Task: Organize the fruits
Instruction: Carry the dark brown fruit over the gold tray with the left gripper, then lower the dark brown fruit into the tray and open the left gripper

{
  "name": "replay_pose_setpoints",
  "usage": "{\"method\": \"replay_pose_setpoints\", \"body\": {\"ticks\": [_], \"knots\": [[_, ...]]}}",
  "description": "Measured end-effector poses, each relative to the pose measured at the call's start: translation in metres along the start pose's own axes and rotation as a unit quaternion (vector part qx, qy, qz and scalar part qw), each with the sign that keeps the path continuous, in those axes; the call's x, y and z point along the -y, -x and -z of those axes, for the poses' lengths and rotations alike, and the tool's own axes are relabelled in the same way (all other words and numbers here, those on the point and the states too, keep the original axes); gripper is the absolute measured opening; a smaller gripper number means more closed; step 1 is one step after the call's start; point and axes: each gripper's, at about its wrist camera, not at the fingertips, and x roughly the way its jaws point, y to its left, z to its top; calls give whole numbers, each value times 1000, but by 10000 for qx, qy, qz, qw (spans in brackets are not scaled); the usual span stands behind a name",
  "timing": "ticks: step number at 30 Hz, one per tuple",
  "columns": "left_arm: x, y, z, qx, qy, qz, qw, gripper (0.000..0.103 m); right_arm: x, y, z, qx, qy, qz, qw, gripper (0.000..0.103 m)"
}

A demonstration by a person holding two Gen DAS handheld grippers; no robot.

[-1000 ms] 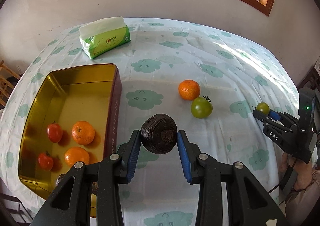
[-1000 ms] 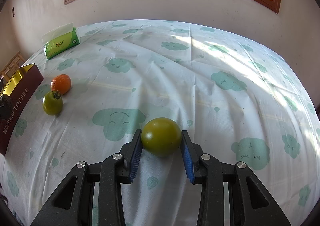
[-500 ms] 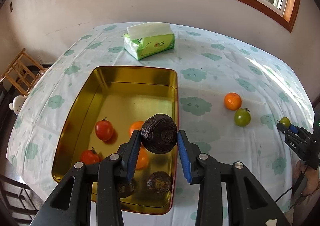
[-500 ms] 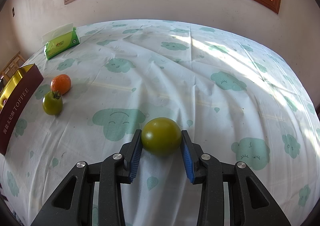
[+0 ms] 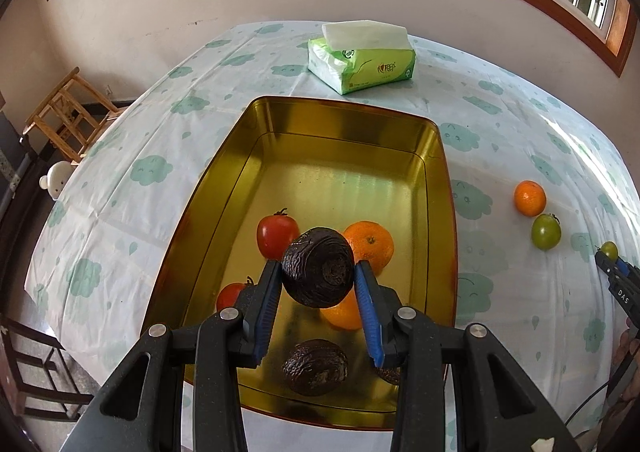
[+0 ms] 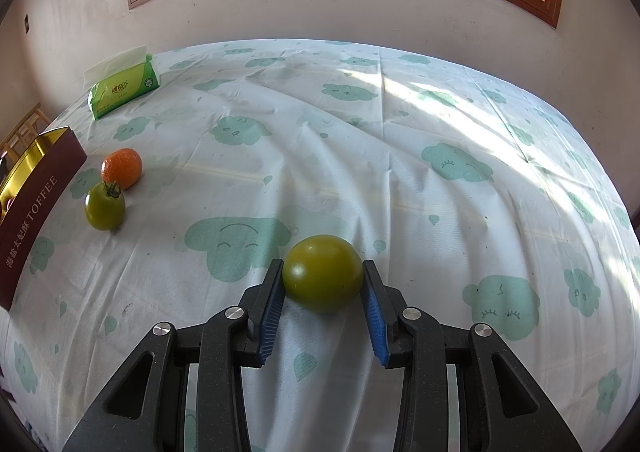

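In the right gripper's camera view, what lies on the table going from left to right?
Dark red toffee tin → small green tomato with a stem → orange mandarin → large green tomato clamped in the right gripper. The green tissue pack sits farther back, overlapping these.

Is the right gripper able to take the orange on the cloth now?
Probably not: the right gripper is already shut on a green tomato, and the orange lies far off.
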Motion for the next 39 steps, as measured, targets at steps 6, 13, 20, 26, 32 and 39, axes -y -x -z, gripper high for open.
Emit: {"method": "replay_pose_setpoints", "body": {"ticks": [6,13,20,26,32,39], "knots": [[-5,-6,1,-52,36,-36,10000,34,0,0,0,0,0,0,10000,39],[-11,-15,3,-141,69,-78,9998,34,0,0,0,-2,3,5,10000,39],[-16,-19,5,-150,105,-101,9998,34,0,0,0,-2,6,8,10000,39],[-19,-22,5,-138,116,-150,9997,34,0,0,0,-3,8,11,10000,39],[-19,-21,6,-122,80,-177,9997,34,0,0,0,-3,10,13,10000,39],[-20,-21,5,-140,113,-204,9996,34,-1,0,0,-4,11,15,10000,39]]}}
